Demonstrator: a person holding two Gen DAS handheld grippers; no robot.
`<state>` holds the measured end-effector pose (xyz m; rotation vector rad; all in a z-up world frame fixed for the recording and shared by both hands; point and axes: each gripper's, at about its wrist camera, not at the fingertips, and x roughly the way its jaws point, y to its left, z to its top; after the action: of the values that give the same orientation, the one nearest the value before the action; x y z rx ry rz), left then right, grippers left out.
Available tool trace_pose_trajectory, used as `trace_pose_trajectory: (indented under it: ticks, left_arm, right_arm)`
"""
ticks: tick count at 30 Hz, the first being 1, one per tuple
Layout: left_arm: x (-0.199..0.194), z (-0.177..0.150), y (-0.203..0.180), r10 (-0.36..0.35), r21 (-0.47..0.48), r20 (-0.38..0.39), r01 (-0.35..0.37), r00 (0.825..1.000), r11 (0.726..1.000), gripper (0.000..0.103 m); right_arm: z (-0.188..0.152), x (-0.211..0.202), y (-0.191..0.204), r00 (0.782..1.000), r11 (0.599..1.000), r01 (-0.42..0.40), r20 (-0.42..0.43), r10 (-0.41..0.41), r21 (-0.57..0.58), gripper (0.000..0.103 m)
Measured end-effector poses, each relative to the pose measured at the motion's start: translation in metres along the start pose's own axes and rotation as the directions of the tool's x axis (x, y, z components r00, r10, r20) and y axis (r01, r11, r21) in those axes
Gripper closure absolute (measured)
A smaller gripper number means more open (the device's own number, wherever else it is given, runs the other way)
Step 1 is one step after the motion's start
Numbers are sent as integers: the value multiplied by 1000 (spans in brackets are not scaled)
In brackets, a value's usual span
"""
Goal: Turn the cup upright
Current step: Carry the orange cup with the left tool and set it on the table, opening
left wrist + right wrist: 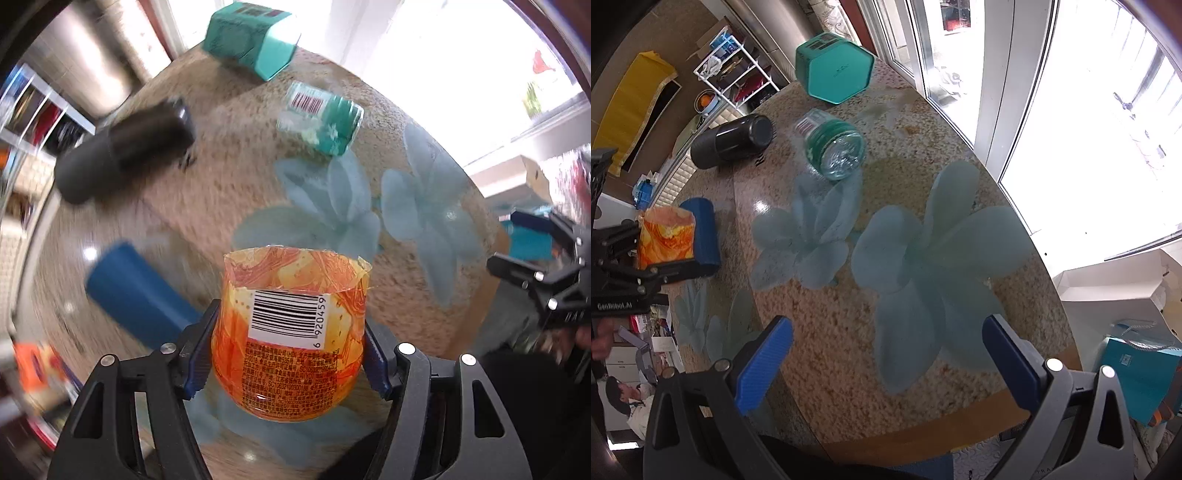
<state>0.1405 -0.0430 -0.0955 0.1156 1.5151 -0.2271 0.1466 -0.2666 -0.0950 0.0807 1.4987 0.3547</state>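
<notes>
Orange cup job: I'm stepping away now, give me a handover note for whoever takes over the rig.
Left gripper: shut on the orange cup, open end pointing away from the camera; whether it touches the table I cannot tell.
Right gripper: open, empty, over the table's near edge.
Lying on their sides: blue cup, black tumbler, green-labelled clear bottle.
Done: orange cup grasped.
Left: set it upright, release.

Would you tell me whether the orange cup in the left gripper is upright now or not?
Roughly upright: the orange cup, clamped in the left gripper, has its cut open rim at the top in the right wrist view.
</notes>
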Motion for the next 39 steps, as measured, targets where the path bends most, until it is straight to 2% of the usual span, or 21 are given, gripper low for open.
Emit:
trace_pose_trajectory:
  ticks: [1, 3, 6, 9, 12, 14, 21, 24, 29, 36, 39]
  left_arm:
    - [-15, -10, -11, -9, -28, 4, 9, 1000, 1000, 32]
    - [-14, -26, -17, -43, -102, 18, 45, 999, 994, 32]
    - [-6, -44, -24, -107, -223, 31, 111, 994, 968, 32]
    - [4, -57, -36, -161, -302, 43, 166, 986, 939, 32]
    - [22, -66, -49, -150, -380, 22, 147, 988, 913, 32]
    - [37, -69, -55, -159, -444, 6, 145, 987, 884, 32]
    - [79, -72, -66, -164, -583, -41, 110, 986, 805, 32]
    - [95, -75, -70, -190, -630, -59, 111, 980, 769, 32]
    - [106, -77, -73, -168, -668, -69, 80, 983, 740, 32]
    - [106, -77, -81, -116, -667, -81, 33, 990, 744, 32]
    - [109, -70, -84, -110, -670, -94, 19, 990, 742, 32]
  right_arm:
    - [-4, -1, 4, 1000, 1000, 6, 0, -6, -11, 0]
    - [-9, -6, 5, 1000, 1000, 15, -5, -15, -27, 0]
    - [-14, -7, 11, 999, 997, 29, -15, -30, -66, 0]
    - [-15, -3, 13, 999, 994, 25, -30, -29, -106, 0]
    - [-14, 9, 14, 998, 988, 18, -59, -27, -156, 0]
    - [-13, 17, 13, 996, 981, 14, -87, -31, -192, 0]
    - [-12, 36, -1, 988, 965, -12, -149, -28, -261, 0]
    - [-9, 42, -8, 985, 961, -19, -169, -29, -277, 0]
    - [-2, 47, -20, 982, 959, -26, -186, -28, -284, 0]
    - [7, 49, -38, 979, 960, -38, -201, -20, -279, 0]
    - [10, 48, -38, 984, 957, -26, -175, -26, -290, 0]
